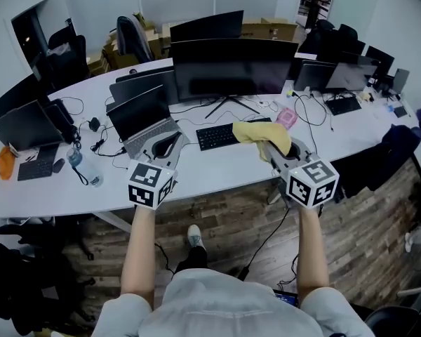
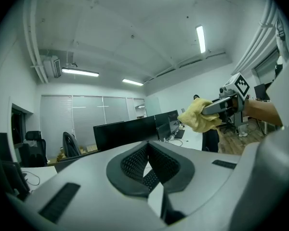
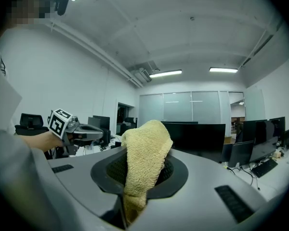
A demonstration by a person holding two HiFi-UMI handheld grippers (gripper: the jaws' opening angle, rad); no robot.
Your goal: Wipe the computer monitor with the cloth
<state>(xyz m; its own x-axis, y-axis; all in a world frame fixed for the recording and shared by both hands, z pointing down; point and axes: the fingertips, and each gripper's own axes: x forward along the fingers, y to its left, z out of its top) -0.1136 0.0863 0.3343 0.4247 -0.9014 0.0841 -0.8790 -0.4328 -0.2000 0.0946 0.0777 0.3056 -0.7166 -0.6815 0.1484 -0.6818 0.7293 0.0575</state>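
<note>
Cloth (image 1: 263, 135) pinched in the right tongs (image 1: 272, 148), yellow and bunched, draped up over their tips and down between them (plain in the right gripper view, where the pads press on the terry from both sides). Left tongs (image 1: 165, 147) pressed together on nothing, pads meeting at the tip, level beside the right pair over the near edge of the table (image 1: 217, 170).

Monitor (image 1: 231, 67) straight ahead on the far side: dark, wide, gently curved, long axis running left to right across the table, screen facing the near edge. Well apart from the cloth, no contact, with a keyboard (image 1: 216, 136) lying between. From the head view, sits far and slightly left of the right tongs, far and right of the left ones. Right pair probably the nearer, and the one carrying the cloth anyway.

By judgement, then: wiping not yet begun. Next move likely a reach forward and a little up with the right tongs, over the keyboard, to lay the cloth flat on the glass. After that, strokes along the left-right axis. Worth minding the thin stand (image 1: 228, 105) (a hard push could rock the screen).
</note>
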